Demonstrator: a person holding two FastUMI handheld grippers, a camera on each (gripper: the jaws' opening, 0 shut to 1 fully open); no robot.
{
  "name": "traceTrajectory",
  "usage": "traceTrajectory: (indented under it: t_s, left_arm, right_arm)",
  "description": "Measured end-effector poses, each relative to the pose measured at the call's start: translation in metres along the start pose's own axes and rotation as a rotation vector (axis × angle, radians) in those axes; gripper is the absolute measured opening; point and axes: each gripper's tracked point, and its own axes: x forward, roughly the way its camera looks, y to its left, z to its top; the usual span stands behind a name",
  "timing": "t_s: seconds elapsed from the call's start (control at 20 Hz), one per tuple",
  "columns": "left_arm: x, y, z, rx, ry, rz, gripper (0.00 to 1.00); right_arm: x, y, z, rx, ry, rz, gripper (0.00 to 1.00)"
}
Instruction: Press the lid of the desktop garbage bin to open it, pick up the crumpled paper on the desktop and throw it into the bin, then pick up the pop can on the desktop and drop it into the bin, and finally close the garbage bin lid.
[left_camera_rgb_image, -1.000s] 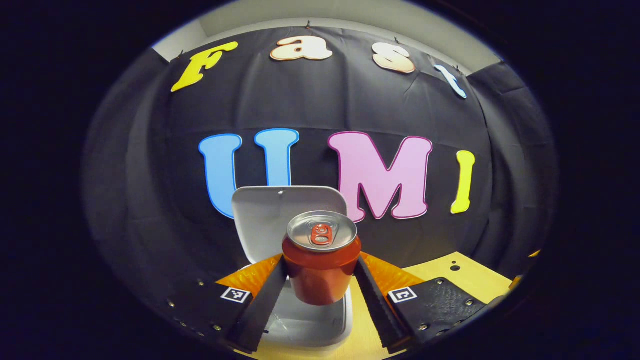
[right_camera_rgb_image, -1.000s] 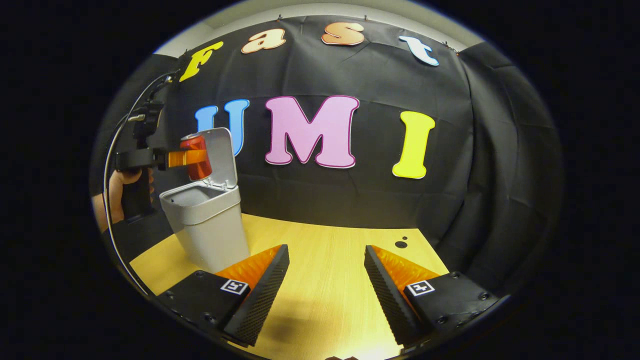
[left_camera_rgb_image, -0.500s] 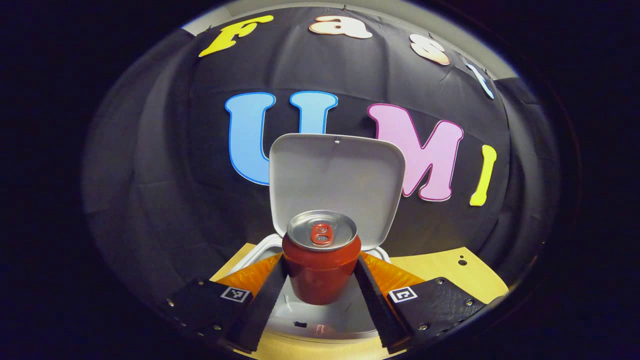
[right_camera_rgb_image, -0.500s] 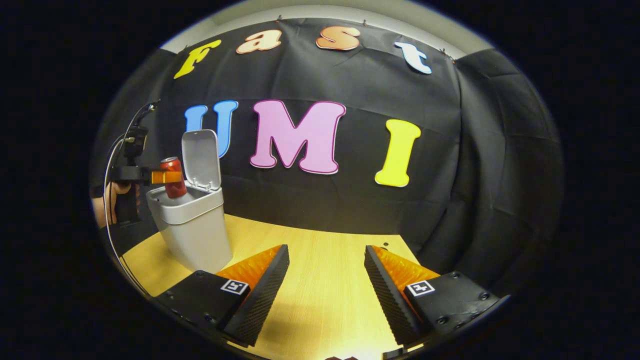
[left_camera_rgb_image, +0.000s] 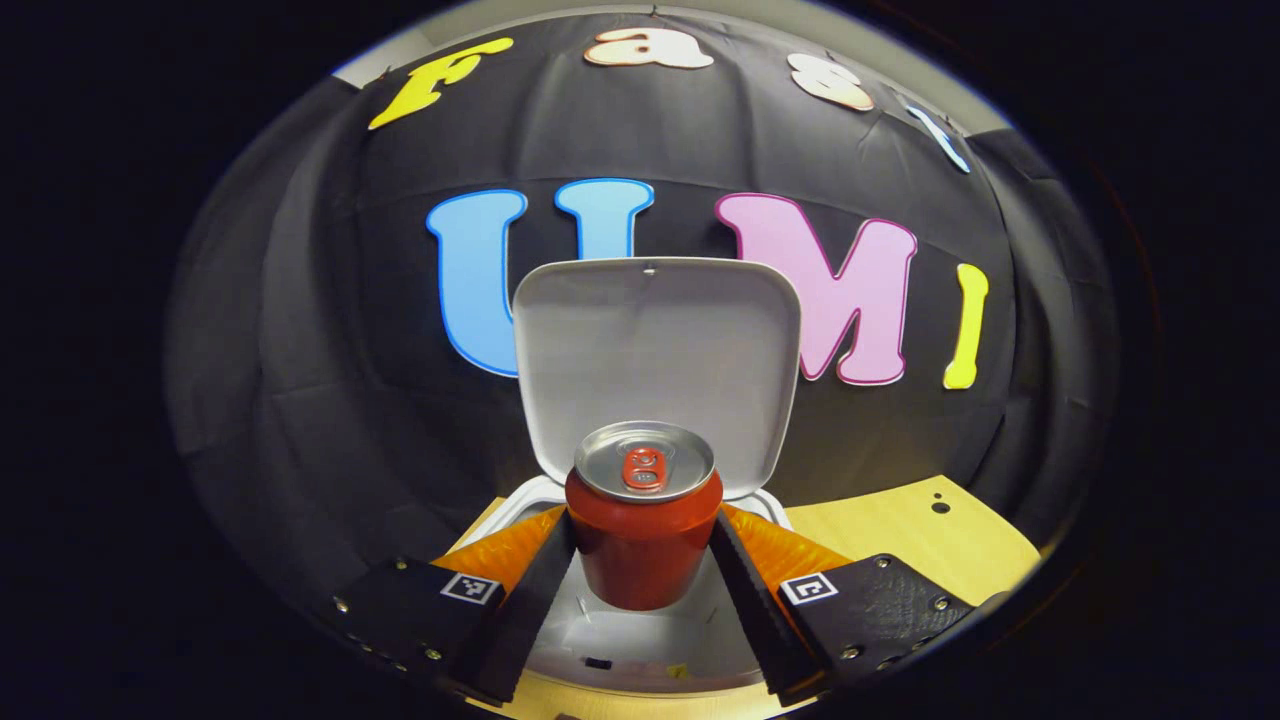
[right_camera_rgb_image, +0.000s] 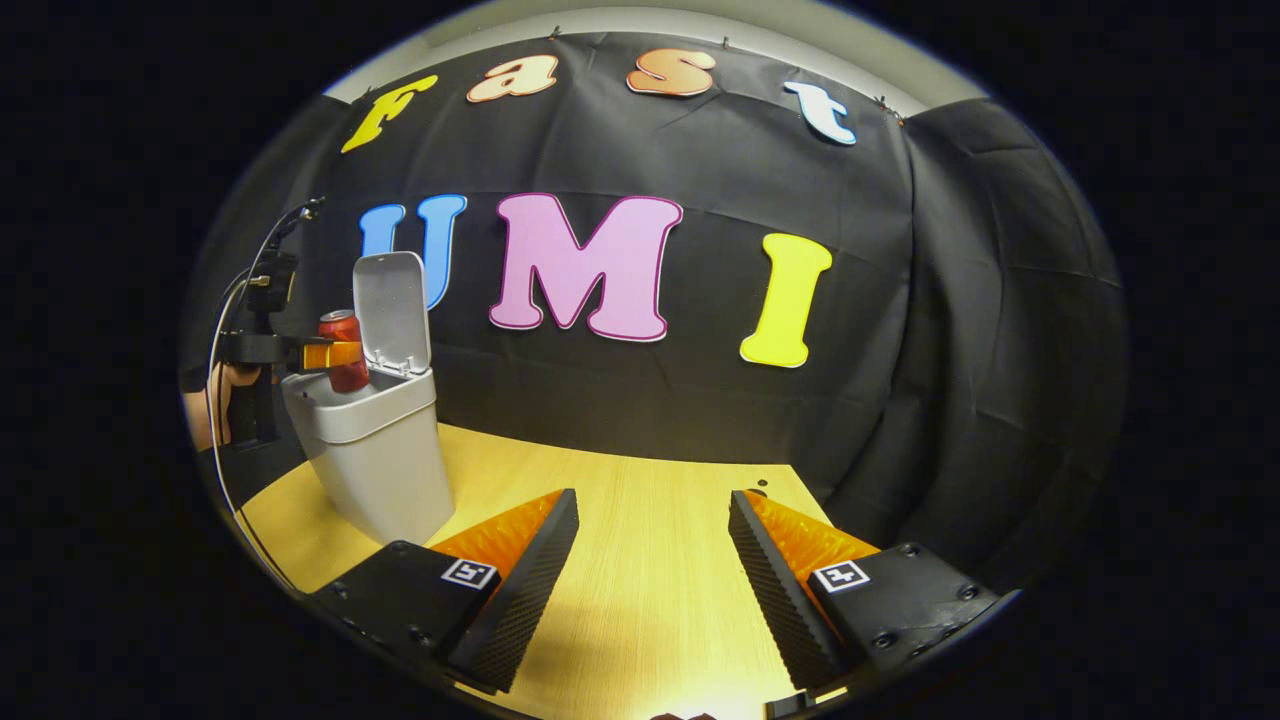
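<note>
In the left gripper view, the left hand-held gripper is clamped on the pop can, one finger pressing on each side of its red body. The can stands upright, its silver top and red pull tab facing the camera. It hangs over the open mouth of the garbage bin, whose pale inner walls show below and around the can's base. The lid stands raised behind the can, hinged at the far edge of the bin, its pale underside turned toward the camera. A small yellowish scrap shows low inside the bin, too small to identify. In the right gripper view, the same can is seen from the side, its lower part just inside the bin's rim, held by the left hand-held gripper that reaches in from the left; a hand grips the handle there and a cable arcs up from it. The bin sits at the left on the wooden desk, with its lid upright. The right hand-held gripper hovers above the bare desk well apart from the bin, its fingers spread wide with nothing between them.
</note>
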Motion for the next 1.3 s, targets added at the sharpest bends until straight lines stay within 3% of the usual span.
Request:
traceTrajectory:
  t_s: [0.35,0.6,1.0,1.3]
  left_arm:
    - [0.001,-0.005,0.011,0.034,-0.021,-0.017,0.87]
    - [-0.01,0.0,0.064,0.105,-0.112,0.008,0.88]
    - [-0.017,0.006,0.153,0.013,-0.198,-0.026,0.88]
    - [0.012,0.016,0.193,0.019,-0.226,-0.033,0.87]
  right_arm:
    - [0.004,0.009,-0.002,-0.014,0.002,0.006,0.98]
    - [0.008,0.01,-0.003,-0.003,0.008,0.003,0.98]
    - [0.015,0.018,-0.002,-0.012,0.015,0.027,0.98]
    - [0.013,0.022,-0.001,-0.015,0.012,0.036,0.98]
